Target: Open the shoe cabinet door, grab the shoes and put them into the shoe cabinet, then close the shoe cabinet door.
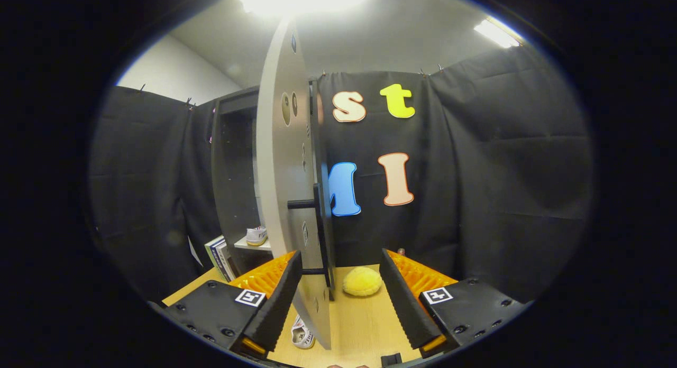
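Shoe cabinet door (288, 162) swung open, upright, edge-on between the wide, empty claw (341, 299).
One shoe (256, 236) rests on a shelf inside the cabinet (232, 162), left of the door.

door (288, 162) swung open edge-on between the spread fingers of the gripper (341, 299), one shoe (256, 235) on the shelf inside the cabinet (232, 167), another shoe (302, 335) on the table (359, 325) below the door, plush ball (362, 281) just ahead
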A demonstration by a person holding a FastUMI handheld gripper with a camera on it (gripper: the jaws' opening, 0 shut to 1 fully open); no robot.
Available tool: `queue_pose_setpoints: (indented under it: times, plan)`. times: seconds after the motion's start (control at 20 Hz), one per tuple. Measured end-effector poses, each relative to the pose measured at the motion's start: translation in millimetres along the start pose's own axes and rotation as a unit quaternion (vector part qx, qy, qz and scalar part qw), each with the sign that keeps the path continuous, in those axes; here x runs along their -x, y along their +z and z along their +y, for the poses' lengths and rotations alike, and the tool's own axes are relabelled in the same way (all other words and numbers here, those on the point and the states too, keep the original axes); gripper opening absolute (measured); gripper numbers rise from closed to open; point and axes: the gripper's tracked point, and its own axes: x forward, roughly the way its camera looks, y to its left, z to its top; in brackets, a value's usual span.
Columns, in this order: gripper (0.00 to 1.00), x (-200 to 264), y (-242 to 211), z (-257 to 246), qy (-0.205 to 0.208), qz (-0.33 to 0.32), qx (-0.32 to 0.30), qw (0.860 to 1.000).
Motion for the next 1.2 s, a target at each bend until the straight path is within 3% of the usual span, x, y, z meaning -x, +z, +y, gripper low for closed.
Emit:
queue_pose_setpoints:
  times: [0.35, 0.7, 1.05, 1.2]
  plan:
    - [0.92, 5.9, 21.4, 40.5, 0.05, -0.028, -0.01, 0.998]
    - [0.92, 4.5, -8.7, 107.5, 0.149, 0.035, -0.023, 0.988]
    - [0.92, -47.5, -119.0, 154.8, 0.186, 0.163, 0.015, 0.969]
    - [0.93, -63.4, -186.9, 161.6, 0.178, 0.215, 0.029, 0.96]
